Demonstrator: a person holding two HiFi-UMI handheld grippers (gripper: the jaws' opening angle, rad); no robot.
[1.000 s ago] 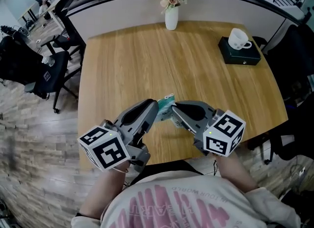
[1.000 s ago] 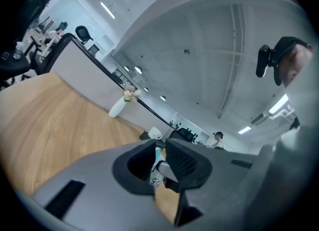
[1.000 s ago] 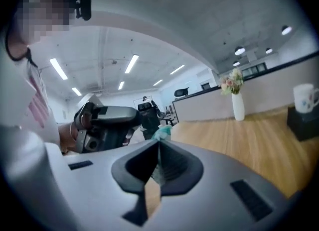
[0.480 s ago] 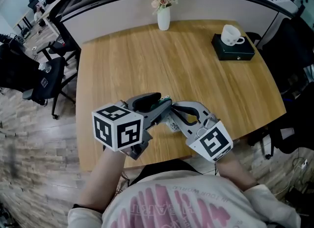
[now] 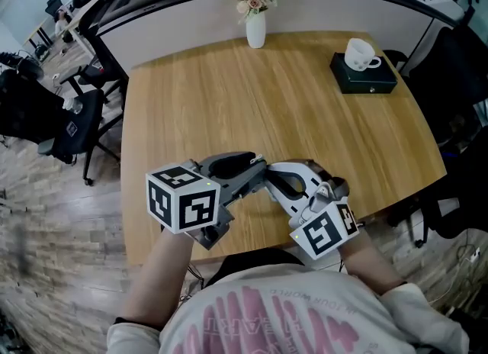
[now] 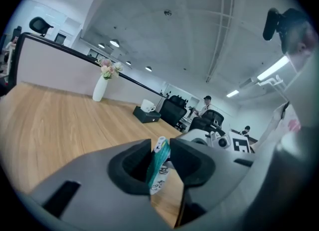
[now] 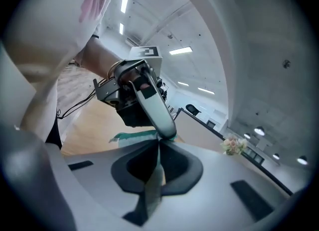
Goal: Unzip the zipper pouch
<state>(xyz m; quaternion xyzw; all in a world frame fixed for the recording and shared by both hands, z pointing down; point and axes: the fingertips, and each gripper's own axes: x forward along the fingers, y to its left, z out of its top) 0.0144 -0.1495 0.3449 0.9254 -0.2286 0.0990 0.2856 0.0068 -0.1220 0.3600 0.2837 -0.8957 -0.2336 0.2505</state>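
Note:
A small teal and white zipper pouch (image 6: 159,168) is held up above the near edge of the wooden table (image 5: 229,93), between my two grippers. My left gripper (image 6: 160,145) has the pouch's edge standing between its jaws, which are closing; a gap still shows beside the pouch. My right gripper (image 7: 159,143) is shut on a thin part of the pouch (image 7: 134,136) from the opposite side. In the head view the left gripper (image 5: 259,169) and right gripper (image 5: 273,183) meet tip to tip and hide nearly all of the pouch.
A white vase of flowers (image 5: 255,28) stands at the table's far edge. A white cup (image 5: 358,53) sits on a dark box (image 5: 366,76) at the far right. Office chairs (image 5: 72,116) stand left of the table. People sit in the distance (image 6: 204,105).
The left gripper turned so its marker cube faces up, and came back onto the pouch. The right gripper sank closer to the body. The pouch is now almost hidden from the head view.

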